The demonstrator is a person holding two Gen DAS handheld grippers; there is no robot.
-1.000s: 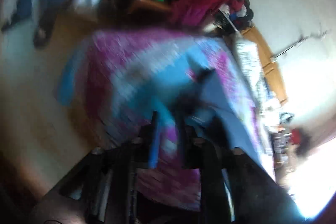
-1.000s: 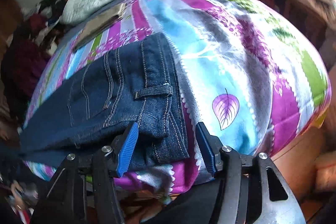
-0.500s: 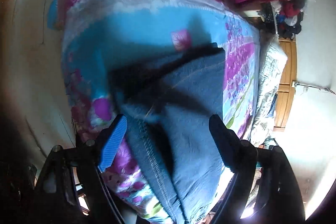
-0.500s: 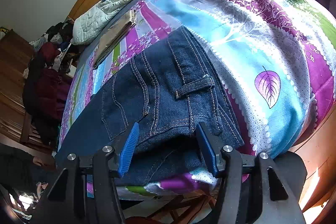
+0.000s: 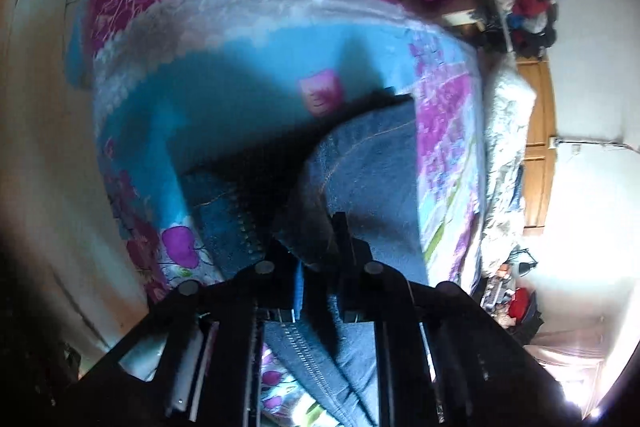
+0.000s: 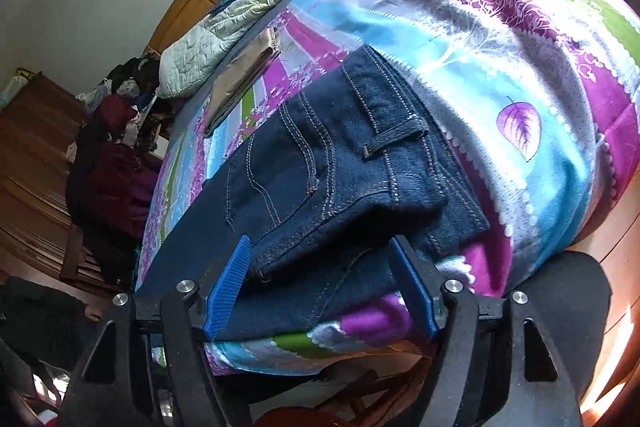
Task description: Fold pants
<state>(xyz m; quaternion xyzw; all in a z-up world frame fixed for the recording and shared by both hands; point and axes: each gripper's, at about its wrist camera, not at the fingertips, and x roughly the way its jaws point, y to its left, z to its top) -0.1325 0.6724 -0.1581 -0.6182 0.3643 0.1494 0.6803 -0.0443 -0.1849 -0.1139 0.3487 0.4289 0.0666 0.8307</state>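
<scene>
My left fingers (image 5: pixel 318 247) have just closed, pinching the jeans (image 6: pixel 320 163) at the bed (image 6: pixel 560 131) edge; my right fingers (image 6: pixel 320 287) stay spread around the waistband, so folding can start.

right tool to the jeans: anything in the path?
Nothing visible. The right tool is open, its fingers straddling the waistband end of the jeans at the bed's near edge, with no object between them. The left tool is already shut on the jeans.
</scene>
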